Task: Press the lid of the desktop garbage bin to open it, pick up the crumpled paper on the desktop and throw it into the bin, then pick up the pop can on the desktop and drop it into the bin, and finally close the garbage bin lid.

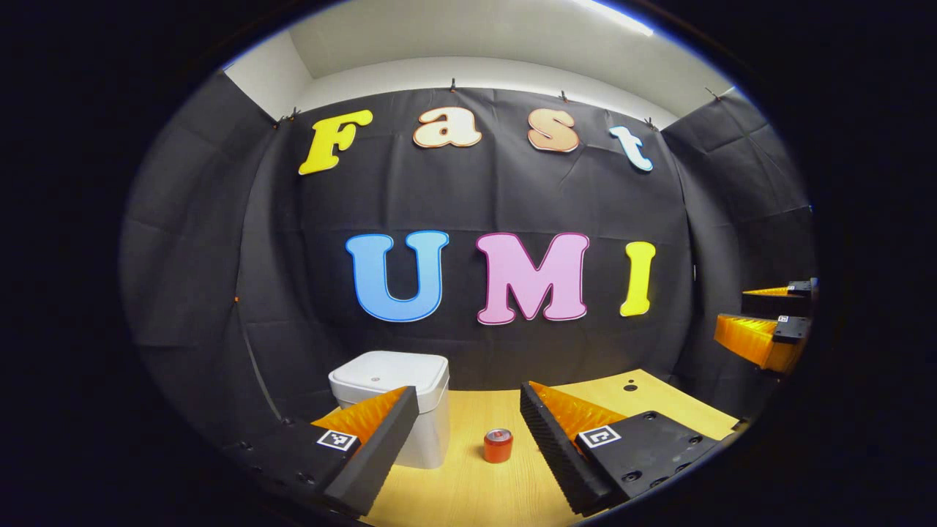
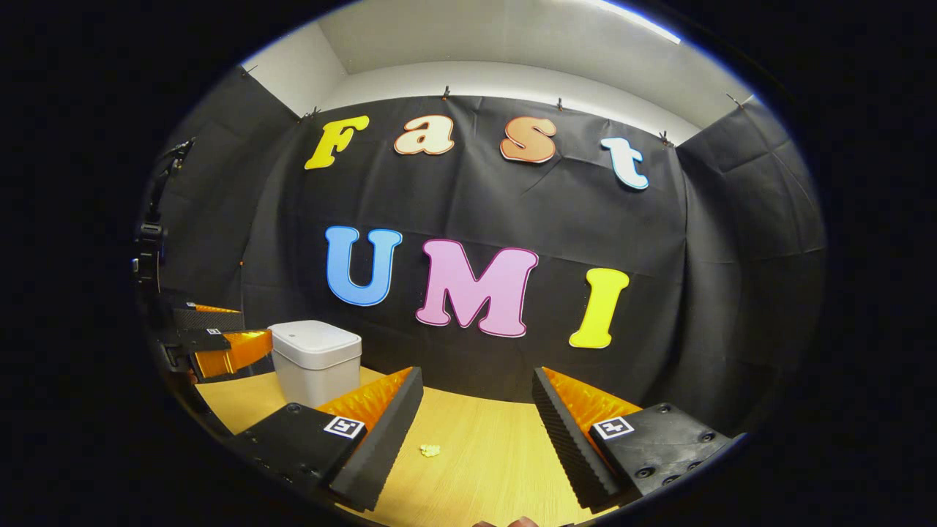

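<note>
A boxy white plastic bin (image 1: 399,399) with rounded corners and its lid shut is seen on the wood-grain desk (image 1: 468,483), with a small cylindrical can (image 1: 498,445) just right of it. The left gripper (image 1: 468,432) is held with its ridged jaws spread wide and empty, the can lying beyond and between them. The right gripper (image 2: 476,428) is likewise wide open and empty, with a small crumpled paper (image 2: 430,450) on the desk between its jaws.

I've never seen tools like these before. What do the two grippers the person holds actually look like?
Each is a two-finger claw. The left gripper and right gripper both have wedge-shaped fingers with ridged, sawtooth-like inner faces. Each finger sits on a flat block with screw holes, carrying a small square black-and-white marker. No cables or sleeves are visible.
</note>
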`<state>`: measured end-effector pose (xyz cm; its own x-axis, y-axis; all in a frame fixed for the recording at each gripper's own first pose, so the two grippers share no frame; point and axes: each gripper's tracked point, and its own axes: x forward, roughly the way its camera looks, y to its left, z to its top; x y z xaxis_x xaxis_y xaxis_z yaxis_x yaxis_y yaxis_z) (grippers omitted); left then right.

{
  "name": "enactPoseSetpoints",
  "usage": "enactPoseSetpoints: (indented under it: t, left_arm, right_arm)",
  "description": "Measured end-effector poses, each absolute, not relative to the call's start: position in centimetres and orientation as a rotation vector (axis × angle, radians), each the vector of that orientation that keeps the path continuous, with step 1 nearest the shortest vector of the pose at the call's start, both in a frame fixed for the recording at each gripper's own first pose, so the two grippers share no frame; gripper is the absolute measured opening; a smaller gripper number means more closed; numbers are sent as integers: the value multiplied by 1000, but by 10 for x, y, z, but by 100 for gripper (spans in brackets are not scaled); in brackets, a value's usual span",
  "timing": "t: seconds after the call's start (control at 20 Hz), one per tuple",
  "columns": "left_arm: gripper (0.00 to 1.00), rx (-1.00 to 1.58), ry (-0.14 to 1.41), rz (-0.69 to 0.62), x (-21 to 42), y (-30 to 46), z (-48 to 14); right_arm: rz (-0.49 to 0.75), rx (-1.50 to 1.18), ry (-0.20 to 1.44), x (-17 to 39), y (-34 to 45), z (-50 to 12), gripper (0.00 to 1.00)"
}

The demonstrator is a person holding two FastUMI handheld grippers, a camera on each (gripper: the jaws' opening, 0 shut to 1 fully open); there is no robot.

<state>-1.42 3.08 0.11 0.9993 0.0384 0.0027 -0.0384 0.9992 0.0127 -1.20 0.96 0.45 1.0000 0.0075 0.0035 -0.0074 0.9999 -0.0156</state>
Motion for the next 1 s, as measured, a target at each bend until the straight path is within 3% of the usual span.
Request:
enactPoseSetpoints:
  t: [0.35, 0.55, 0.65, 0.7, 0.75, 0.8, 0.9, 1.0]
  left_arm:
    - [92, 32, 7, 18, -14, 44, 1]
    - [80, 28, 33, -45, -4, 47, -3]
    - [64, 23, 48, -73, 3, 54, -5]
    - [48, 23, 44, -79, 5, 61, -3]
    - [41, 28, 31, -74, 10, 70, 1]
    - [21, 31, 22, -74, 14, 78, 4]
    - [6, 52, 21, -85, 27, 92, 7]
    - [5, 82, 41, -100, 44, 109, 7]
  right_arm:
    - [-25, -33, 12, -19, 4, 1, 96]
    - [-55, -40, 1, -22, 3, 7, 96]
    - [-77, -47, 8, -25, 2, 5, 96]
    - [-88, -47, 10, -27, 2, 4, 96]
    - [-99, -45, 13, -28, 3, 4, 96]
    - [-109, -43, 18, -31, 2, 2, 96]
    - [-127, -51, 19, -34, 2, 2, 96]
    - [-131, -62, 15, -32, 3, 3, 96]
